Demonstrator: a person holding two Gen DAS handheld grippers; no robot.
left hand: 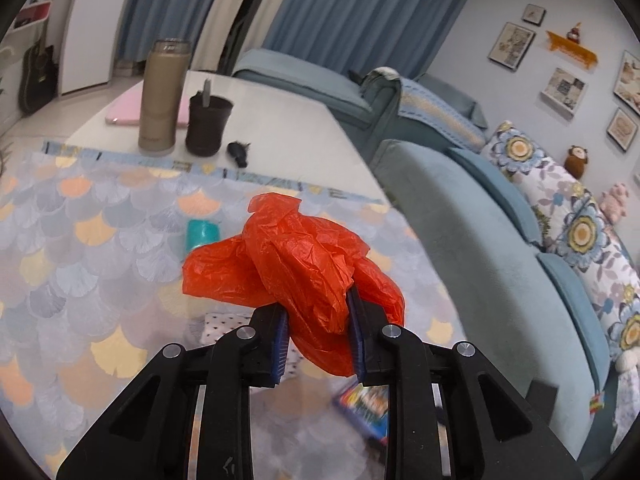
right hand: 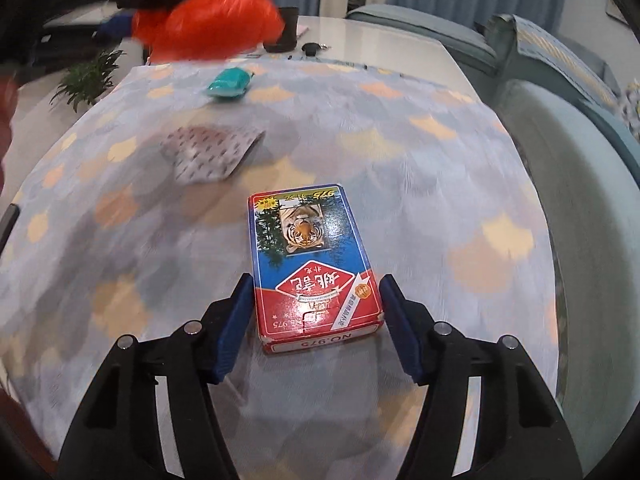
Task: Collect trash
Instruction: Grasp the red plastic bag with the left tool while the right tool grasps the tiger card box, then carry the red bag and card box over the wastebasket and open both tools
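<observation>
My left gripper (left hand: 318,312) is shut on a crumpled orange plastic bag (left hand: 296,264) and holds it above the patterned tablecloth (left hand: 80,272). The bag also shows blurred at the top left of the right wrist view (right hand: 212,20). My right gripper (right hand: 316,296) is open, with its jaws on either side of the near end of a red and blue card box (right hand: 310,264) with a tiger picture, lying flat on the cloth. The box shows blurred under the left gripper (left hand: 366,408). A teal wrapper (right hand: 230,82) and a dotted packet (right hand: 208,152) lie farther out on the cloth.
At the table's far end stand a tan bottle (left hand: 162,96), a dark cup (left hand: 208,124), a pink notebook (left hand: 128,110) and a small black object (left hand: 239,152). A blue sofa (left hand: 480,240) with flowered cushions runs along the right. A potted plant (right hand: 88,78) is at the left.
</observation>
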